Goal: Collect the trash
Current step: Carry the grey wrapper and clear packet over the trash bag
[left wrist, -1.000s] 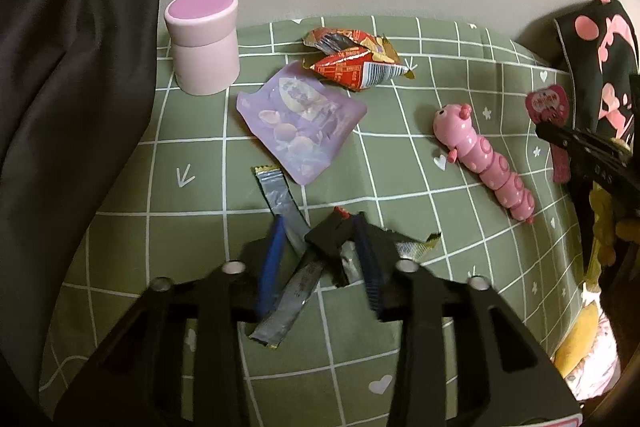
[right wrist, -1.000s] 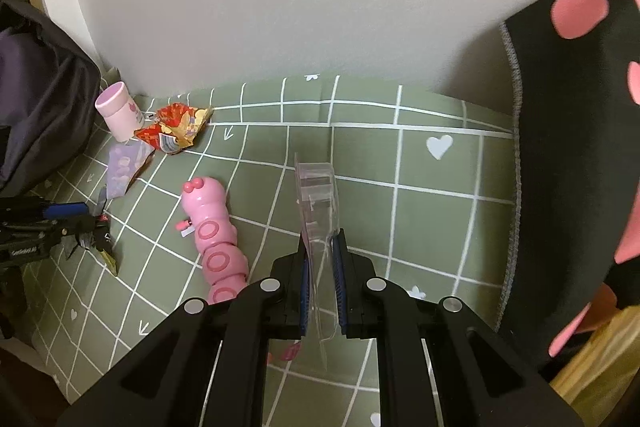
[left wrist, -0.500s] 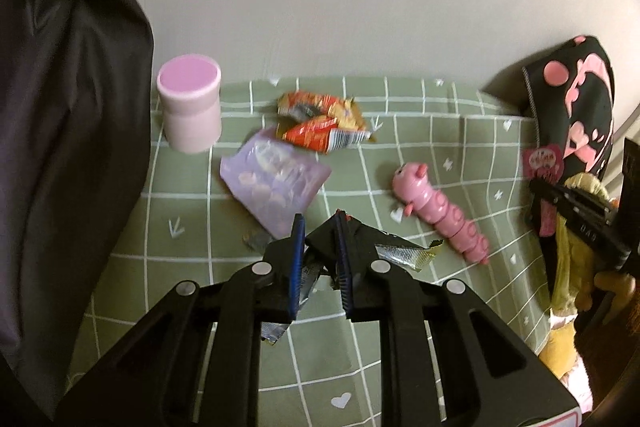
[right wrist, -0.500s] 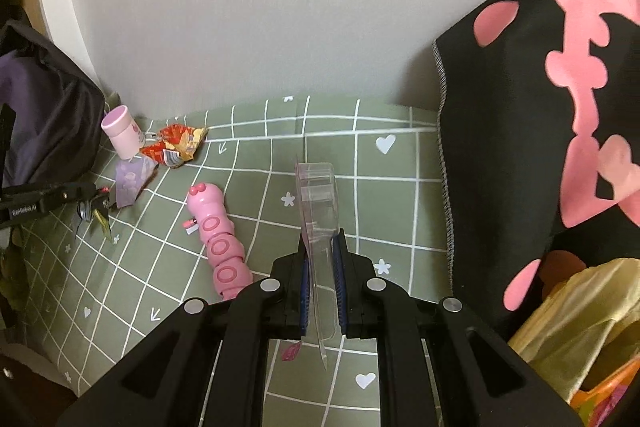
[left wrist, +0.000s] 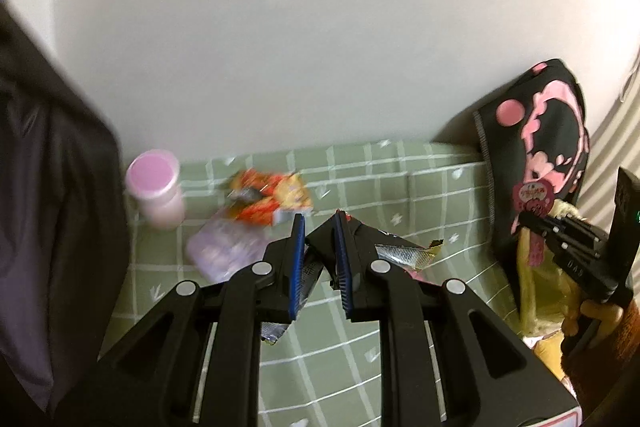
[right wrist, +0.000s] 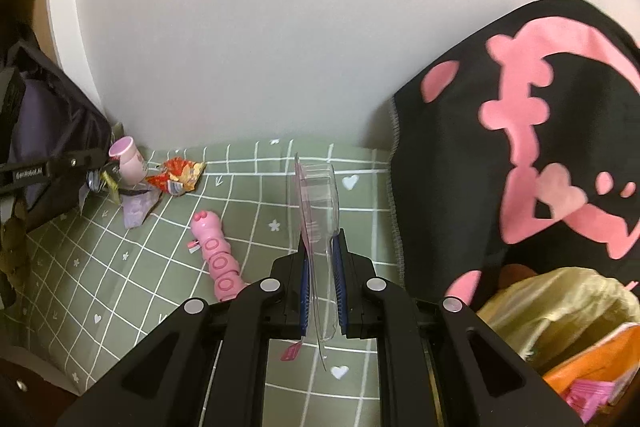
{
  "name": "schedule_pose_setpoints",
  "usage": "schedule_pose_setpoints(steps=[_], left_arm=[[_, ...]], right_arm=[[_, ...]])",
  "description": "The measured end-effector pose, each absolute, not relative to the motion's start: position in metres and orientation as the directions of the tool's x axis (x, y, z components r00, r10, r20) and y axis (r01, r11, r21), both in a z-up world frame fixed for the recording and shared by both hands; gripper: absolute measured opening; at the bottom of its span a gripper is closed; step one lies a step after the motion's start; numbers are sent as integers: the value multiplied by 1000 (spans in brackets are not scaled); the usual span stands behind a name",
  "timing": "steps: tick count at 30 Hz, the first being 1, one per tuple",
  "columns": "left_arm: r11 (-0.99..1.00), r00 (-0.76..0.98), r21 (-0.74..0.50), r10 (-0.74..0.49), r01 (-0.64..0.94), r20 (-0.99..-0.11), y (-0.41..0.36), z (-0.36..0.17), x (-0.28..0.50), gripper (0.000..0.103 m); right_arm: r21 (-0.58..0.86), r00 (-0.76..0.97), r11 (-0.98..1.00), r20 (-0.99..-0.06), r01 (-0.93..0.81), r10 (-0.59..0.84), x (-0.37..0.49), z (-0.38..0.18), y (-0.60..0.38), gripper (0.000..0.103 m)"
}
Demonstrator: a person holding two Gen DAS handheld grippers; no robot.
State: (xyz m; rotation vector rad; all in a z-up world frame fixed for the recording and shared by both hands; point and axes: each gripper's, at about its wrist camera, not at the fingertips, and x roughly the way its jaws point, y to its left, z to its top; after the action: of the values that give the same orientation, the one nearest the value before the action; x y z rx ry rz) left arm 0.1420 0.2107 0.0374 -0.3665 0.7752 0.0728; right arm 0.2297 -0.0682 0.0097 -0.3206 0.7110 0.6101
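Black foil wrapper pinched in the nearly closed left gripper, clear plastic packaging clamped in the right gripper.

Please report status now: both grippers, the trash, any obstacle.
Left gripper shut on dark wrappers. Right gripper shut on clear plastic packaging. No obstacle seen.

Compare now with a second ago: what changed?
The left tool closed on the black and silver wrappers and lifted them off the green cloth. The right tool kept its clear plastic packaging, moving toward the yellow bag. Pink toy unmoved.
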Motion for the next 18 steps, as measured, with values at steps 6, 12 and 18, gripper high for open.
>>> schedule_pose_setpoints(steps=[6, 12, 18], left_arm=[[963, 757, -262, -120, -69, -642, 175, 76, 178, 14], [965, 783, -247, -217, 83, -583, 123, 111, 215, 14], [936, 757, -233, -351, 265, -550, 48, 131, 243, 14]], right_arm=[[-88, 669, 825, -636, -559, 386, 230, 41, -99, 12], [-103, 741, 878, -587, -467, 325, 228, 69, -144, 12], [-117, 803, 936, -557, -331, 214, 218, 87, -202, 12]])
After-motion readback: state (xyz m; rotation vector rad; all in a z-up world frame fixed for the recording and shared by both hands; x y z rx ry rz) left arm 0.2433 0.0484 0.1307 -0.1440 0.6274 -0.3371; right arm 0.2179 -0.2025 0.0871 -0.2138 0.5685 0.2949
